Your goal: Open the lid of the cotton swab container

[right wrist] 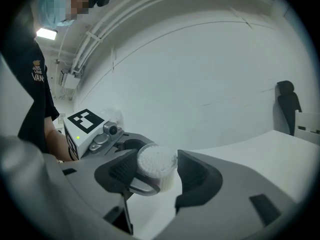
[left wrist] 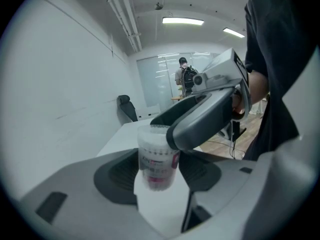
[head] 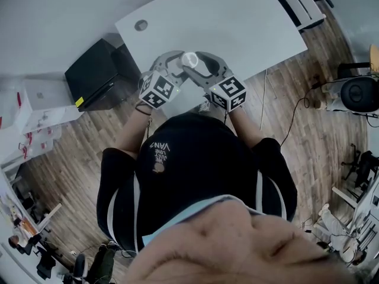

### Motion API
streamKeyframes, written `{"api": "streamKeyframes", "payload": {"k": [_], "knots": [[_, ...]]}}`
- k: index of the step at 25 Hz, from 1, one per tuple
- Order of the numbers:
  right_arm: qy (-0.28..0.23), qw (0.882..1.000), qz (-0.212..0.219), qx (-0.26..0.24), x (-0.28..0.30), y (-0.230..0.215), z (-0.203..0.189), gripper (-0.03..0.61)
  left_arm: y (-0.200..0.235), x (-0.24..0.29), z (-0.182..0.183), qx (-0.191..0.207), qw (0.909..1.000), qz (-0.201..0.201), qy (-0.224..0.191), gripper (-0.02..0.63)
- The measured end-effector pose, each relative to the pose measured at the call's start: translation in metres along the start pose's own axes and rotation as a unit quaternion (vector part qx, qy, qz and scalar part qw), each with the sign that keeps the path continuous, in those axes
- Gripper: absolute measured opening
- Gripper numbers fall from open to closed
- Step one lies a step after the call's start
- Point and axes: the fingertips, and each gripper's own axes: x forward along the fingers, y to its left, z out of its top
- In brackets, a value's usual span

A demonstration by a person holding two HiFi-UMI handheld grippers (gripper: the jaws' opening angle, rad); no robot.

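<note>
One clear cotton swab container (left wrist: 157, 151), pink label (left wrist: 156, 173), white tips (right wrist: 156, 159) packed inside.

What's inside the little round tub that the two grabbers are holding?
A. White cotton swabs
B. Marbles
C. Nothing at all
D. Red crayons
A: in the right gripper view, the cotton swab container sits clamped between the jaws of the right gripper, and its top shows it packed with white swab tips.
</note>
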Motion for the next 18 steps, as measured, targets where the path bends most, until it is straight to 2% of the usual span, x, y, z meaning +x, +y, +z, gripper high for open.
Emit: {"api": "streamKeyframes", "payload": {"k": [18], "knots": [[-0.043, 0.996, 0.024, 0.081, -0.011, -0.005, 0.012, 0.255, -0.003, -0.003, 0.018, -0.017, 0.9989, -0.004, -0.044, 0.253]]}}
